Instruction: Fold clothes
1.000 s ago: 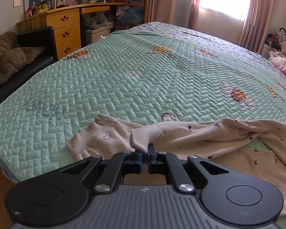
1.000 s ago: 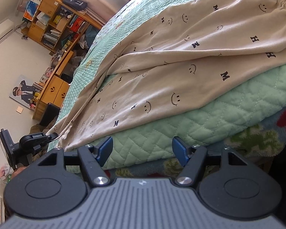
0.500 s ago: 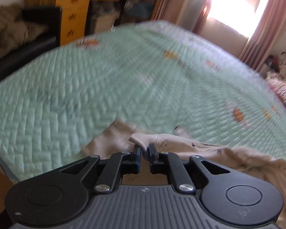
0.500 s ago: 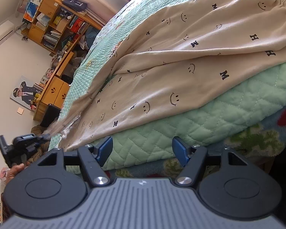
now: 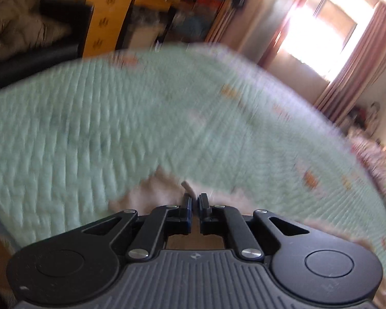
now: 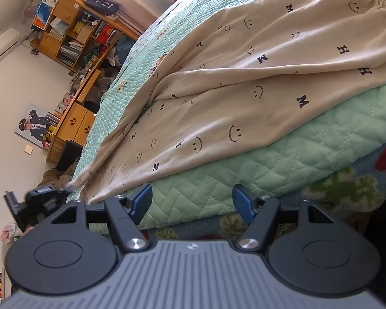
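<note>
Beige trousers point(image 6: 244, 82) printed with smileys and letters lie spread along the near edge of the bed, waistband at the far right. My left gripper point(image 5: 195, 200) is shut on the hem of a trouser leg point(image 5: 157, 193), which is blurred in the left wrist view. In the right wrist view the left gripper point(image 6: 61, 188) holds the leg end stretched out past the bed's end. My right gripper point(image 6: 191, 200) is open and empty, just below the bed's edge, near the middle of the trousers.
The bed carries a mint-green quilted cover point(image 6: 308, 154) with bee prints point(image 5: 310, 179). A wooden desk and drawers point(image 6: 74, 126), shelves point(image 6: 77, 33) and a dark sofa point(image 5: 38, 51) stand beyond the bed. A window with pink curtains point(image 5: 347, 38) is at the right.
My left gripper has pulled the trouser leg end outward, away from the waistband, stretching the leg straighter; its view has tilted and blurred. My right gripper has stayed put and open.
</note>
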Available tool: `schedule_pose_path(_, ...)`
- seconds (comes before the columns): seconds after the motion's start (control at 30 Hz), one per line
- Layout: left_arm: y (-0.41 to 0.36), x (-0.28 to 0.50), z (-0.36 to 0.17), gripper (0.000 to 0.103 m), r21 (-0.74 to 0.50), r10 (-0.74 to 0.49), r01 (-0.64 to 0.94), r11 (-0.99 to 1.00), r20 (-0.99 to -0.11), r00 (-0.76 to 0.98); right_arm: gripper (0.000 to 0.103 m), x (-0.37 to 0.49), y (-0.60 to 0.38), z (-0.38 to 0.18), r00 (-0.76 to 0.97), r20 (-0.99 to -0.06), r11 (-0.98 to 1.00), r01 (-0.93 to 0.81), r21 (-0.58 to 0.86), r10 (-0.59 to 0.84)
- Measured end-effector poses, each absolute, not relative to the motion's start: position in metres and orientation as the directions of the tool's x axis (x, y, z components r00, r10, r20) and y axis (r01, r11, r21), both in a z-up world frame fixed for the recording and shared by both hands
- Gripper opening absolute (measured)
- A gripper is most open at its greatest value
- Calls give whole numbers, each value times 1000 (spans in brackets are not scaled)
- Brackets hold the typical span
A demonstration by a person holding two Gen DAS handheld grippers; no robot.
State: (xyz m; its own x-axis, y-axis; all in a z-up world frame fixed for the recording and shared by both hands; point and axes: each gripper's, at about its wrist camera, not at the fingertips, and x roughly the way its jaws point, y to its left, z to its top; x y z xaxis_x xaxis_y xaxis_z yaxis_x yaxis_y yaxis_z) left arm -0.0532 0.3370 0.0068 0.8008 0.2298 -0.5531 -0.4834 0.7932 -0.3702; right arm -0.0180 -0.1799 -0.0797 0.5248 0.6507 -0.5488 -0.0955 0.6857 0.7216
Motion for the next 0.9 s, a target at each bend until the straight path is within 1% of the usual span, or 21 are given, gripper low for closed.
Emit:
schedule_pose_path(0.07,342,-56,17,5,-305,305,-506,807,-519,799,70,-18,-180,-80,524,-548,685,-96,722,652)
schedule_pose_path(0.1,347,-52,12,5,-276,320,-528,803,-548,773,70,-18,-180,-80,525,-547,684,-95,723,652)
schedule_pose_path(0.13,355,-48,2,5,-274,310,-553,787,-600,738,70,-17,-180,-81,524,-547,683,-95,724,652)
schedule_pose_path(0.2,366,-49,-21,5,-316,256,-576,754,-666,701,71,-16,-181,-82,524,-546,682,-93,726,653)
schedule_pose_path(0.27,365,-57,-35,5,-329,245,-597,732,-690,681,71,-16,-181,-82,524,-545,680,-93,727,654)
schedule_pose_path(0.37,359,-69,-39,5,-397,195,-574,716,-676,711,71,-15,-180,-81,521,-550,685,-96,722,653)
schedule_pose_path(0.43,349,-72,-34,10,-445,147,-534,719,-654,742,73,-16,-177,-79,521,-551,691,-110,714,652)
schedule_pose_path(0.5,333,-67,-29,21,-479,93,-485,732,-635,767,75,-17,-174,-75,527,-545,699,-137,702,652)
schedule_pose_path(0.53,325,-64,-26,24,-494,65,-459,739,-625,778,75,-18,-173,-73,530,-543,702,-150,696,652)
schedule_pose_path(0.6,303,-53,-25,49,-520,-5,-402,753,-616,788,76,-20,-169,-69,535,-537,708,-176,683,652)
schedule_pose_path(0.63,292,-46,-27,56,-539,-51,-373,755,-615,787,76,-21,-168,-67,538,-535,711,-189,677,652)
schedule_pose_path(0.67,282,-39,-29,65,-560,-97,-344,753,-613,784,76,-22,-166,-65,541,-532,714,-202,670,652)
schedule_pose_path(0.7,273,-31,-33,69,-588,-141,-326,740,-609,780,76,-23,-165,-63,543,-529,717,-215,663,652)
schedule_pose_path(0.8,258,-11,-53,69,-693,-253,-343,634,-605,755,76,-25,-160,-57,548,-520,724,-259,639,655)
schedule_pose_path(0.83,256,-6,-59,69,-721,-274,-355,595,-598,754,76,-25,-158,-55,548,-517,726,-275,631,657)
schedule_pose_path(0.9,255,-1,-65,69,-744,-269,-383,547,-590,761,76,-26,-157,-52,550,-511,726,-295,622,661)
